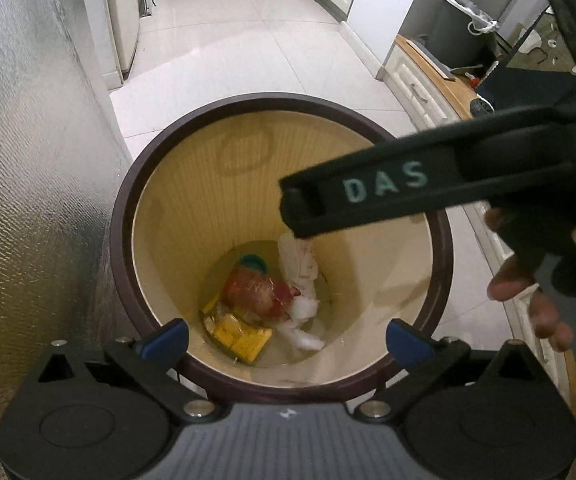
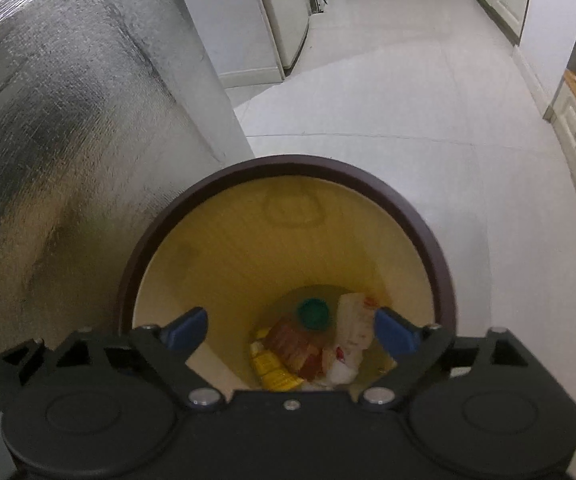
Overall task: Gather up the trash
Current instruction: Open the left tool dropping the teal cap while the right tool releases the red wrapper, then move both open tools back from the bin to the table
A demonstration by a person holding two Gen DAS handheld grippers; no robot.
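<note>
— Well, hovering over the trash bin, both of them. Left gripper spread wide, blue fingertips apart above the near rim, holding nothing.
— And the right gripper?
— Released too, pads well apart, nothing between. Seen from the left wrist camera as a black arm marked "DAS", reaching in from the right across the bin's mouth, the hand behind it.
— Down in the bin?
— Lying on the bottom: a reddish bottle with a green cap, a yellow wrapper just beside it, crumpled white paper touching both on the right.
— Around it?
— Standing on the white tiled floor, close against a silvery textured wall on the left.
</note>
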